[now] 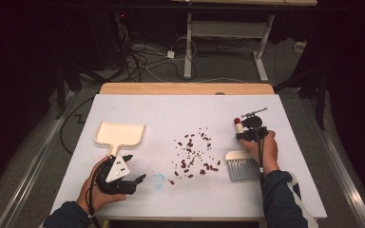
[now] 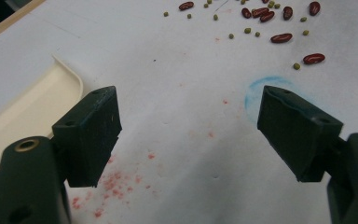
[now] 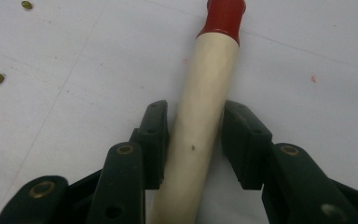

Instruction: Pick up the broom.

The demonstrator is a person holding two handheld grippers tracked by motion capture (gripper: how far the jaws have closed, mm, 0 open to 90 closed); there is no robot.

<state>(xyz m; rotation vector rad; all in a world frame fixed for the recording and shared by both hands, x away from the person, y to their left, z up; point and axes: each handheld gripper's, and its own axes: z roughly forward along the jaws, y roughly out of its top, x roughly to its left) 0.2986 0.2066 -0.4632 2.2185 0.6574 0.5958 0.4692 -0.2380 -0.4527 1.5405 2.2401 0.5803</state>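
Observation:
A cream dustpan (image 1: pixel 120 133) lies at the table's left, its rim at the left of the left gripper view (image 2: pixel 23 112). Red and green beans (image 1: pixel 195 152) are scattered mid-table, and several beans (image 2: pixel 279 37) lie ahead of my left gripper (image 2: pixel 189 135). That left gripper (image 1: pixel 135 167) stands open over bare sheet, just right of the dustpan's handle, holding nothing. A brush (image 1: pixel 242 166) with grey bristles lies at the right. My right gripper (image 1: pixel 241 132) is shut on its cream, red-tipped handle (image 3: pixel 205 93), the jaws of this right gripper (image 3: pixel 196 116) pressing both sides.
A white sheet (image 1: pixel 180 107) covers the table, with a wooden strip (image 1: pixel 185 88) along the far edge. A faint blue ring (image 2: pixel 261 88) and red specks mark the sheet near my left gripper. Cables and desk legs (image 1: pixel 188 57) sit on the floor beyond.

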